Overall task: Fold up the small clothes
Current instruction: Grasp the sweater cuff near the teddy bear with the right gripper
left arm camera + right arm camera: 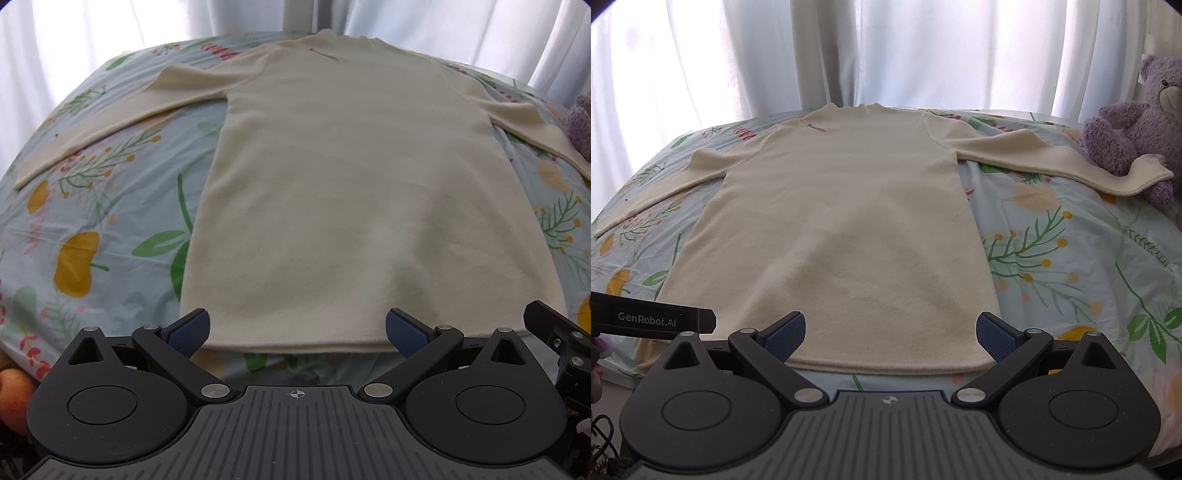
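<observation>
We have the sweater (pixel 332 177) lying flat on the bed (pixel 110 206), hem toward us, collar at the far edge by the curtain (pixel 886 48), both sleeves spread out; nothing is folded yet, so we judge the step to be the first grasp. The left tongs (pixel 297 332) hover at the hem, spread wide and holding nothing; we would take the left sleeve (pixel 88 129) near its cuff, pinch only the knit and not the sheet beneath, and carry it across the body in one low sweep. The right tongs (pixel 890 334) hover likewise, wide and empty, over the hem's right part; the right sleeve (pixel 1052 158) ends with its cuff against the bear (pixel 1137 122), so we lift it clear first. The knit looks soft, thick, cream and limp, likely to sag and stretch if held at one point; the sheet is smooth, thin and floral, faintly creased; the bear is fuzzy and purple.
</observation>
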### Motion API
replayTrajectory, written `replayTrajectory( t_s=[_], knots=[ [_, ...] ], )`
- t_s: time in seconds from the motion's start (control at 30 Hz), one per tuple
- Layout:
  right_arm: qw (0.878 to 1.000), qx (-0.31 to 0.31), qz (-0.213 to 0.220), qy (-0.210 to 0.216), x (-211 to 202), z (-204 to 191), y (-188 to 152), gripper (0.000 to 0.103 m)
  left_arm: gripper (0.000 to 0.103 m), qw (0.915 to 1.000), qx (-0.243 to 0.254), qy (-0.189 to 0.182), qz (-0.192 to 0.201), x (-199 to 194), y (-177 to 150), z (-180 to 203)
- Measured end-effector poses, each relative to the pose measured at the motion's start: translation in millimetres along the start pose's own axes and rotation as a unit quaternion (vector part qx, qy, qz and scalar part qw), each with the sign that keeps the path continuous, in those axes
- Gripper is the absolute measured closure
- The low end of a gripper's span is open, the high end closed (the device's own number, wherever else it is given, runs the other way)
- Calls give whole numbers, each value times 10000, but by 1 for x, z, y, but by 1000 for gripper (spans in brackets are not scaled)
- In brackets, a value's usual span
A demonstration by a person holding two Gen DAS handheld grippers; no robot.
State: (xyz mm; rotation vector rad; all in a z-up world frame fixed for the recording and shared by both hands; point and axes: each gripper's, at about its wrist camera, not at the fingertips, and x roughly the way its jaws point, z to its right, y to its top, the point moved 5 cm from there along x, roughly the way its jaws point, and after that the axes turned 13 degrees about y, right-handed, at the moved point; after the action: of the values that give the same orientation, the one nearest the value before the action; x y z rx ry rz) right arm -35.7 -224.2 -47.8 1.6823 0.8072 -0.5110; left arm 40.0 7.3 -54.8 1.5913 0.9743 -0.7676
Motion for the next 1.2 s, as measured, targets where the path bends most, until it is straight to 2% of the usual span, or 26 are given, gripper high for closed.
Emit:
replayTrajectory(
  t_s=[0.1, 0.33, 0.43, 0.53, 0.63, 0.67, 0.7, 0.73, 0.77, 0.87, 0.9, 1.03, 1.1, 1.13, 1.2],
  knots=[
    [9999, 87, 50, 106, 1, 3, 0, 4, 0, 10000, 49, -27, -23, 2, 1, 2],
    [9969, 498, 468, 393, 3, 25, 8, 4, 0, 9998, 105, -129, -90, 11, 13, 6],
    [9920, 958, 785, 250, 6, 55, 22, 4, 0, 9997, 83, -220, -108, 19, 25, 7],
    [9802, 1504, 1277, -148, 7, 104, 44, 4, 0, 9995, -2, -281, -115, 30, 43, 5],
    [9556, 2213, 1894, -440, 7, 176, 71, 7, 0, 9998, -103, -151, -113, 47, 65, 1],
    [9497, 2361, 1983, -546, 9, 197, 79, 19, 0, 9998, -119, -89, -111, 53, 72, -1],
    [9433, 2487, 2063, -756, 12, 220, 88, 26, 0, 9998, -128, -30, -129, 61, 81, -2],
    [9372, 2588, 2099, -1026, 16, 243, 96, 37, 0, 9998, -148, -5, -148, 68, 89, -3],
    [9306, 2702, 2110, -1286, 20, 264, 104, 43, 0, 9997, -182, 3, -166, 75, 96, -5],
    [9016, 3228, 2265, -1776, 31, 328, 117, 46, 0, 9993, -295, -7, -238, 96, 114, -10],
    [8863, 3515, 2284, -1968, 35, 349, 118, 46, 0, 9992, -317, -32, -255, 102, 119, -10],
    [8342, 4381, 2612, -2099, 42, 404, 116, 46, 0, 9992, -258, -139, -278, 121, 136, -8],
    [8227, 4521, 2767, -2056, 47, 416, 118, 46, 0, 9996, -122, -88, -249, 126, 141, -4],
    [8208, 4516, 2816, -2077, 51, 421, 120, 48, 0, 9997, -22, -52, -219, 128, 143, -1],
    [8274, 4428, 2710, -2140, 60, 428, 125, 72, 0, 9996, 147, -27, -223, 131, 146, 4]
  ],
)
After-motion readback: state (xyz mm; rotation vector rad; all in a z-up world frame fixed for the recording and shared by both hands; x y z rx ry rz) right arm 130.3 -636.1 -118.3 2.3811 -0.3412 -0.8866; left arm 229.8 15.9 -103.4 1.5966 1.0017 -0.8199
